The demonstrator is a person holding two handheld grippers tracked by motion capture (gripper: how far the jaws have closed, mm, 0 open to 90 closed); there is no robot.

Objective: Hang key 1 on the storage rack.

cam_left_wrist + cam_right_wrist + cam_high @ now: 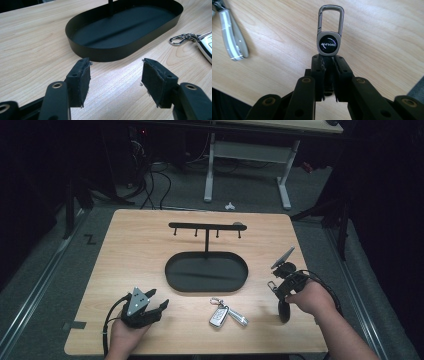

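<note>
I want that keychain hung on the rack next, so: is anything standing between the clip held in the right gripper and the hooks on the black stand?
Nothing visible does. The right gripper is shut on the keychain clip, and the table between it and the hook bar is bare. The key fob lies off to the side.

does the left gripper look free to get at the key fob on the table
Probably yes. The left gripper stands open with nothing between its fingers, and only bare table lies between it and the key fob. The right gripper is off to the side, shut on a keychain.
</note>
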